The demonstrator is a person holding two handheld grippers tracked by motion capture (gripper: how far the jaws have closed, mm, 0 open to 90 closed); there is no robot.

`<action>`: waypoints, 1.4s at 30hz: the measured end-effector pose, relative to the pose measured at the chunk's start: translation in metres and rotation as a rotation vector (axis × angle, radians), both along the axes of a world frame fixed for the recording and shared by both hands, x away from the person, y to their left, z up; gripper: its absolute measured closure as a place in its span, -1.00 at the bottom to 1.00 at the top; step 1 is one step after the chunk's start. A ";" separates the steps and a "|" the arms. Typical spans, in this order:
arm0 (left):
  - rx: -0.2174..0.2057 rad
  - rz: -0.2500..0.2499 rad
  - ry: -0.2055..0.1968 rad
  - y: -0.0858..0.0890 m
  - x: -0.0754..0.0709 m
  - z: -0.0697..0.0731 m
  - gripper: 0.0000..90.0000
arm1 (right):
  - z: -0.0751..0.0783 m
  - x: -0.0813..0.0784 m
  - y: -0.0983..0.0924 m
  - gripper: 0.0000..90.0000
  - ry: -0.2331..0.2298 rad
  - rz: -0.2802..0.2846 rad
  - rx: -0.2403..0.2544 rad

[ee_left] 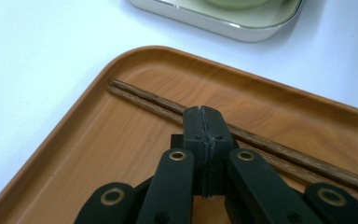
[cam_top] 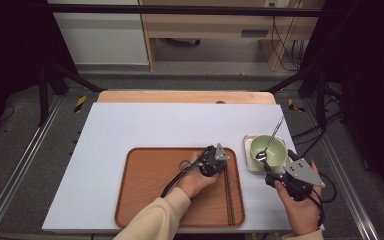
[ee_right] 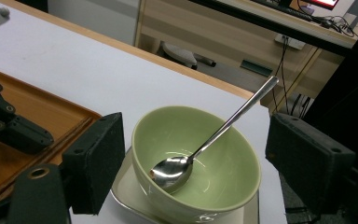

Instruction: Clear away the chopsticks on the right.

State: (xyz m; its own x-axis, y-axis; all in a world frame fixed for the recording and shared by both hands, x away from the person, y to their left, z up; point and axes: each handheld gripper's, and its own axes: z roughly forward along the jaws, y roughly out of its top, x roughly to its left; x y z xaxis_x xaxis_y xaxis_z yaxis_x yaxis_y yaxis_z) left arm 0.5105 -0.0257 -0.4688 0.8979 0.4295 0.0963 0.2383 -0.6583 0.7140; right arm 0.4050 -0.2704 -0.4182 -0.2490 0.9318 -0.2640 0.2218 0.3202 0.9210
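The left gripper (cam_top: pixel 219 161) is hovering over the right end of the wooden tray (cam_top: pixel 145 195), its jaws pressed together with nothing between them, tips just above the chopsticks (ee_left: pixel 270 144), which are lying side by side along the tray's right rim. The right gripper (cam_top: pixel 270 172) is sitting at the near side of the green bowl (ee_right: pixel 200 186), its jaws standing wide apart on either side of the bowl without pressing on it. The bowl is resting on a small pale dish (cam_top: pixel 248 145) on the white table (cam_top: pixel 130 125), just right of the tray, and a metal spoon (ee_right: pixel 214 135) is leaning inside it, handle jutting up and away over the far rim. The bowl is looking like glazed ceramic: stiff, fairly heavy for its size, smooth and slippery, and breakable if dropped. A pinch over the near rim, one pad inside and one outside, is probably the surest hold, since the round belly is likely too wide and slick. The loose spoon may slide or tip out if the bowl tilts, so it needs lifting level.
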 end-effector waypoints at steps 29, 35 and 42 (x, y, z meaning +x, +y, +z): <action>-0.241 0.254 -0.168 0.185 -0.038 0.022 -0.63 | 0.008 0.088 -0.055 -0.42 0.315 0.010 0.166; -0.229 0.335 -0.210 0.224 -0.053 0.017 -0.71 | 0.012 0.099 -0.058 -0.40 0.335 0.017 0.156; -0.212 0.490 -0.315 0.266 -0.078 0.015 -0.72 | 0.016 0.112 -0.064 -0.35 0.338 0.032 0.167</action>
State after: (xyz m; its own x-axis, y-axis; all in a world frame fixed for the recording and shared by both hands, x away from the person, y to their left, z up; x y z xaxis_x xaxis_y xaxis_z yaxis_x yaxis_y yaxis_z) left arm 0.4327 0.2408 -0.4543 0.5336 0.8236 0.1923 0.2333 -0.3619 0.9026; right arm 0.5166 -0.3348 -0.4025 -0.3253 0.9456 -0.0072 0.5143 0.1832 0.8378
